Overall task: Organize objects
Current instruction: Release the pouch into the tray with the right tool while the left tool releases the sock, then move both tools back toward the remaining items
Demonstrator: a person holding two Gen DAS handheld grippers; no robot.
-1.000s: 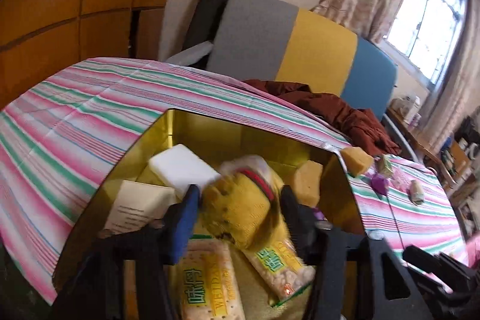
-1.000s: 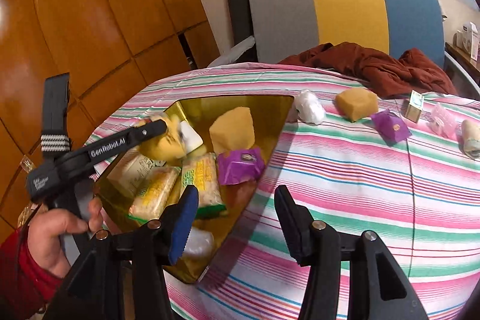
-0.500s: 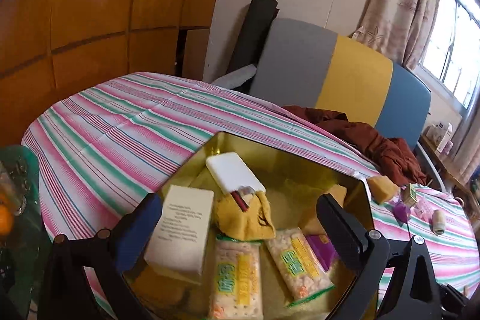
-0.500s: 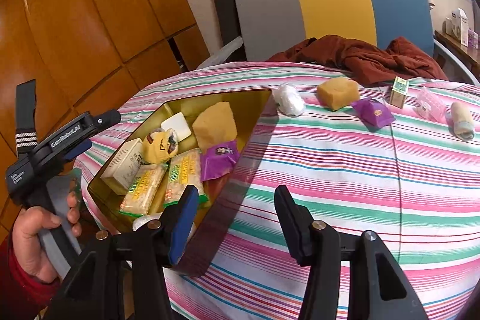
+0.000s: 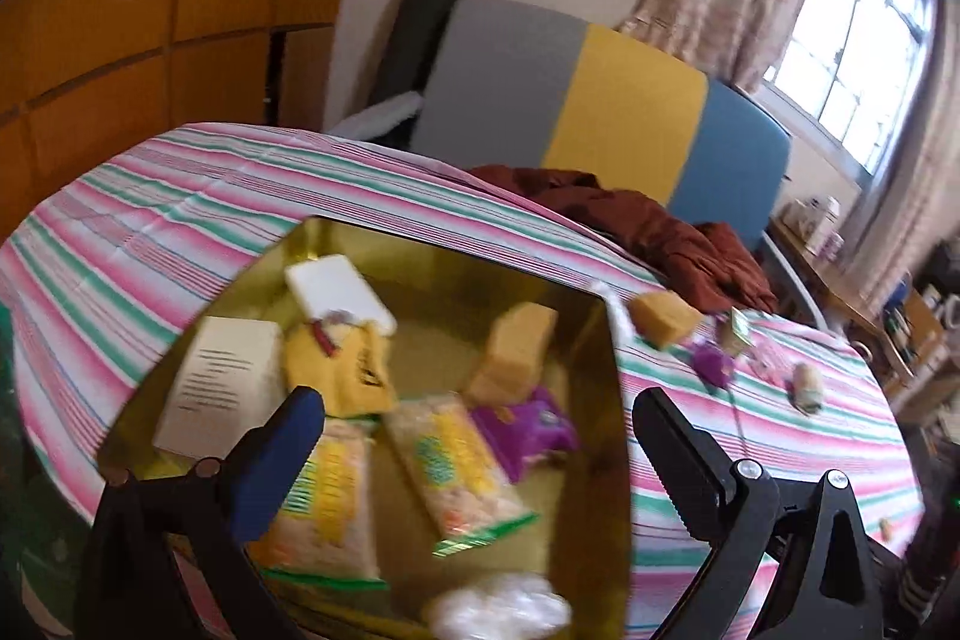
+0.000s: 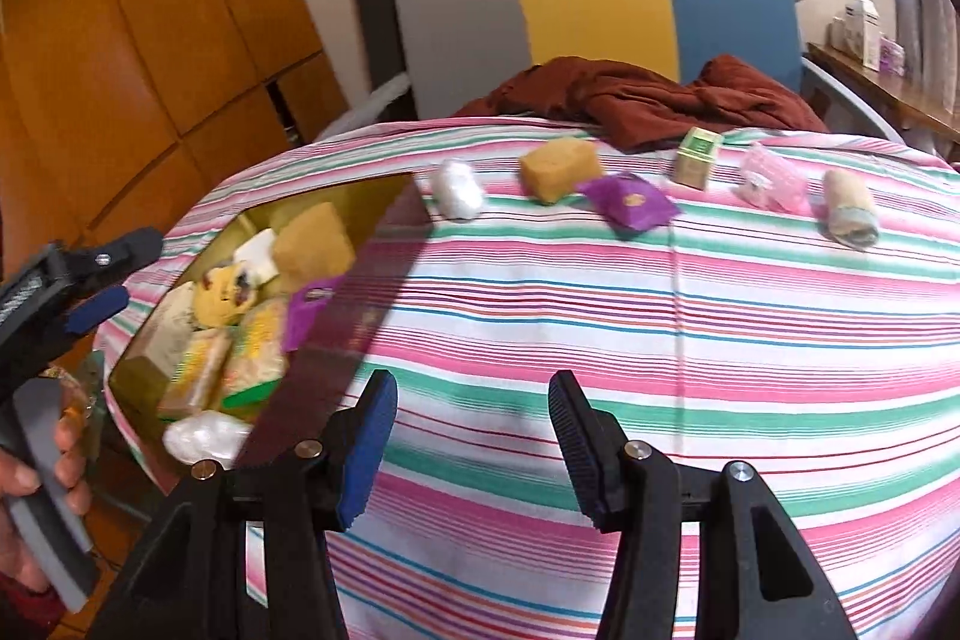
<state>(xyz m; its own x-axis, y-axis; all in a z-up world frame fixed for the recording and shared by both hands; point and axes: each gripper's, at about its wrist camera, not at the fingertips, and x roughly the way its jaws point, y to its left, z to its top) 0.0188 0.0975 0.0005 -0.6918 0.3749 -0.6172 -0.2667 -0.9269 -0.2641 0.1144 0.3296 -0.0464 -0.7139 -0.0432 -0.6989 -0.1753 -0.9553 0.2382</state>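
**Both hand-held grippers empty over the striped desk**

The left hand-held gripper (image 5: 474, 430) sits at the bottom of the left wrist view with its jaws spread wide and nothing between them. Just beyond it, filling the middle of that view, is the gold tin (image 5: 606, 472). Inside lie a white box (image 5: 219, 382) at the left, a white bar (image 5: 336, 289) toward the back, a yellow pouch (image 5: 342, 364), two snack packets (image 5: 450, 466), a purple packet (image 5: 528, 427), a tan sponge (image 5: 516, 349) and a white plastic wad (image 5: 498, 610) at the near edge.

The right hand-held gripper (image 6: 474, 436) is at the bottom centre of the right wrist view, jaws partly apart and holding nothing, above bare striped cloth on the desk (image 6: 660, 340). The tin appears at the left of this view. Across the upper part of the view, a row of loose things lies on the cloth: a white wad (image 6: 459, 189), a second sponge (image 6: 559, 167), a second purple packet (image 6: 630, 205), a small green box (image 6: 696, 157), a pink bundle (image 6: 771, 184) and a beige roll (image 6: 849, 214). A person's hand (image 6: 36, 466) holds the left gripper's handle at the lower left edge.
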